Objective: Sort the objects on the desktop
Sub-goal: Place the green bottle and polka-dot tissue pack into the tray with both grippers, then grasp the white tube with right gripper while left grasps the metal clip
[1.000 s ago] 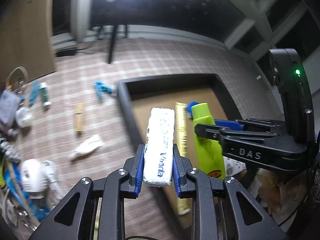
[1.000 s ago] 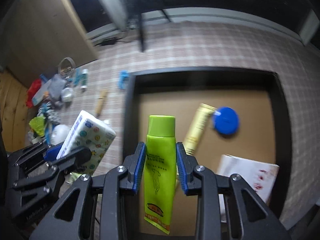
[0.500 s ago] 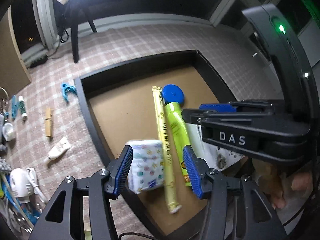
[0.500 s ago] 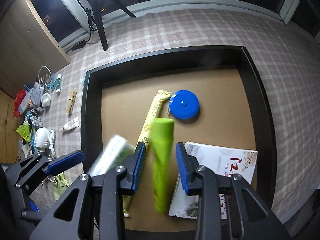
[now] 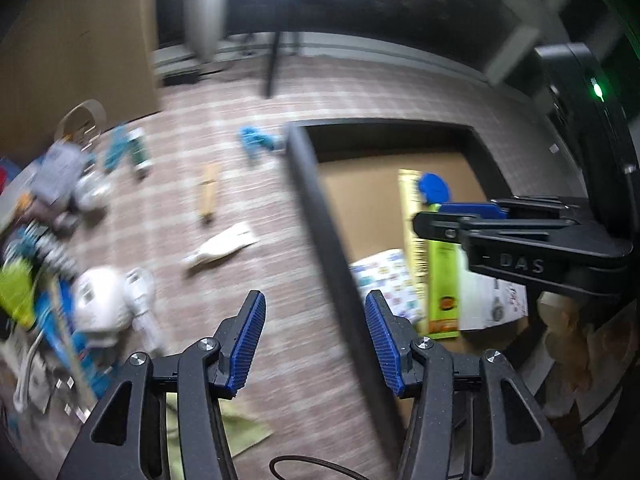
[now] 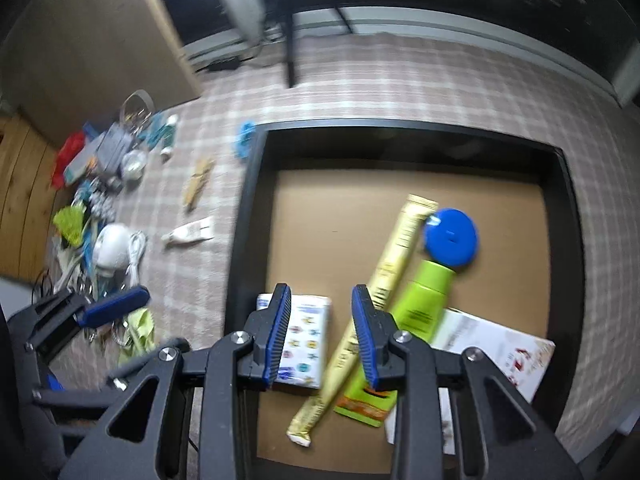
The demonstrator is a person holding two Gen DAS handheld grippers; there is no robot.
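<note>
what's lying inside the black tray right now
The black tray holds a tissue pack, a long yellow tube, a green tube, a blue round case and a white booklet. The right gripper hides parts of them.

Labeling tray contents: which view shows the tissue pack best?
Right wrist view: the tissue pack lies flat in the tray, its printed top mostly visible behind the tool's finger. In the left wrist view the tissue pack is blurred and partly hidden.
</note>
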